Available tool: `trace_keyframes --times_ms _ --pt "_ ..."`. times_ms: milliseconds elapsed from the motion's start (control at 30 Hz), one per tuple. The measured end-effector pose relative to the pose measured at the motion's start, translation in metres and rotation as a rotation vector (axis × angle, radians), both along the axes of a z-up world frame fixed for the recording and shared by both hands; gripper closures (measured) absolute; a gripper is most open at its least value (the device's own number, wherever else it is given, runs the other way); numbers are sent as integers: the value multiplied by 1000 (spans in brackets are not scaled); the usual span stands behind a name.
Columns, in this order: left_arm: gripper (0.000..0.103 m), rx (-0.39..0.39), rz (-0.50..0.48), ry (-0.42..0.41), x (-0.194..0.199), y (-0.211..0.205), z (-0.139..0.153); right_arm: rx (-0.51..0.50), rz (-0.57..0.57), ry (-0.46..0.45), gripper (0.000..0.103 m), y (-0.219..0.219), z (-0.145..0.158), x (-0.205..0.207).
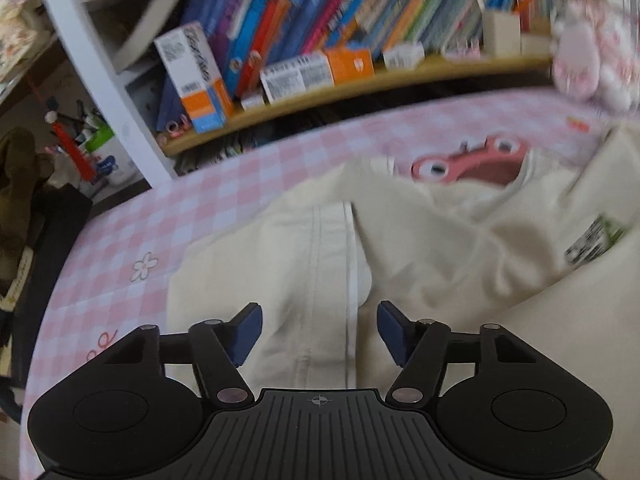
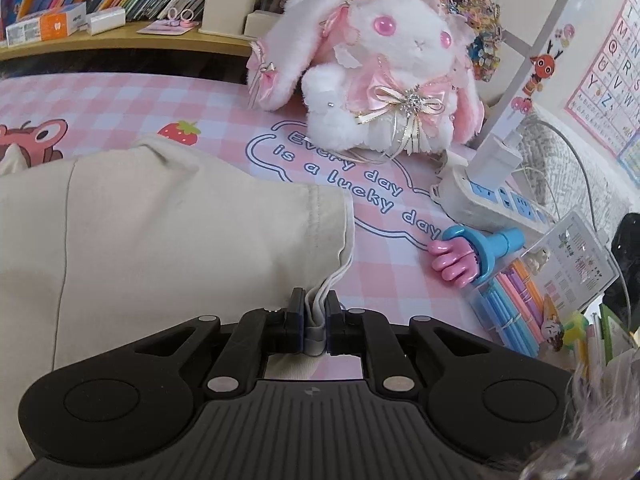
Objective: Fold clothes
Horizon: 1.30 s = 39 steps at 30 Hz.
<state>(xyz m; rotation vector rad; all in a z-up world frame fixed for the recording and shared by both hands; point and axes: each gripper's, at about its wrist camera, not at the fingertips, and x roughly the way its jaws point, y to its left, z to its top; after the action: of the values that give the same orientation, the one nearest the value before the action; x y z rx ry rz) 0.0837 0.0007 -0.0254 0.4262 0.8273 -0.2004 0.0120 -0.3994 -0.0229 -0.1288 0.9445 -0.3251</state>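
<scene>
left gripper [image 1: 319,332]: jaws spread | right gripper [image 2: 313,322]: jaws clamped

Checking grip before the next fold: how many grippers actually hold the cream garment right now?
1. The right gripper has its jaws shut on the cream garment's hem; the left gripper hangs open over the fabric.

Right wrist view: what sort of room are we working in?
Probably a child's bedroom or study: a frilly plush rabbit, a shelf of picture books, and an alphabet poster beside the pink checked desk mat.
</scene>
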Motion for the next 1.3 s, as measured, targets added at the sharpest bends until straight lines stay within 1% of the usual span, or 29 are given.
trace_keyframes --times_ms 33,67,100,133,200,300,367,400,433,467,533,600,633,800,933,967,1000,1033,1067,1100,1133,1167,1200,1233,1267,1300 --pt "74 18 5 -3 4 1 -3 -3 0 1 93 1 0 0" --pt "88 -20 42 -14 8 11 3 -3 1 3 93 0 0 0" --pt "94 -57 80 -25 11 22 8 -2 2 4 93 0 0 0" --pt "94 -99 122 -38 14 34 15 -2 3 5 93 0 0 0" --pt "95 -216 243 -76 16 76 40 6 2 7 93 -2 1 -1" --pt "95 -255 406 -104 17 146 58 18 -7 2 93 -3 2 -3" --pt "94 -259 505 -69 20 191 57 22 -17 -2 93 -3 2 -3" --pt "93 -261 531 -50 21 206 54 17 -20 -1 93 -2 2 -3" --pt "90 -253 544 -30 23 218 51 12 -22 2 93 -1 2 -2" --pt "86 -218 548 -15 24 223 46 7 -23 5 93 0 2 -2" --pt "85 -146 557 11 28 233 39 3 -24 14 93 1 2 0" --pt "78 -68 574 -11 27 231 41 10 -27 20 93 0 3 0" --pt "78 -38 570 -20 27 228 42 15 -30 24 93 -1 3 1" --pt "76 -96 257 -15 41 167 46 18 -40 33 95 0 3 0" --pt "73 -139 7 -11 52 117 49 53 -66 25 96 -2 11 -7" --pt "70 -136 -47 -7 55 101 46 62 -80 15 96 -3 15 -11" --pt "63 -134 -85 -6 57 88 44 64 -103 -4 96 -6 23 -19" --pt "59 -130 -121 -7 60 77 42 60 -125 -11 96 -8 28 -26" --pt "52 -126 -154 -8 63 67 40 59 -140 -5 96 -9 30 -32" --pt "50 -121 -185 -8 67 59 37 58 -154 2 96 -10 32 -39" --pt "50 -110 -212 -2 72 53 34 58 -141 32 95 -9 30 -41" --pt "50 -100 -239 4 76 47 31 58 -128 61 93 -9 27 -44" --pt "50 -89 -266 9 81 41 28 54 -108 68 92 -8 26 -46" --pt "50 -74 -290 12 85 34 27 42 -92 49 85 -7 31 -47" --pt "50 -60 -313 16 90 28 26 31 -74 30 73 -6 35 -47" --pt "50 -52 -330 21 94 23 26 44 -28 12 69 1 40 -38"
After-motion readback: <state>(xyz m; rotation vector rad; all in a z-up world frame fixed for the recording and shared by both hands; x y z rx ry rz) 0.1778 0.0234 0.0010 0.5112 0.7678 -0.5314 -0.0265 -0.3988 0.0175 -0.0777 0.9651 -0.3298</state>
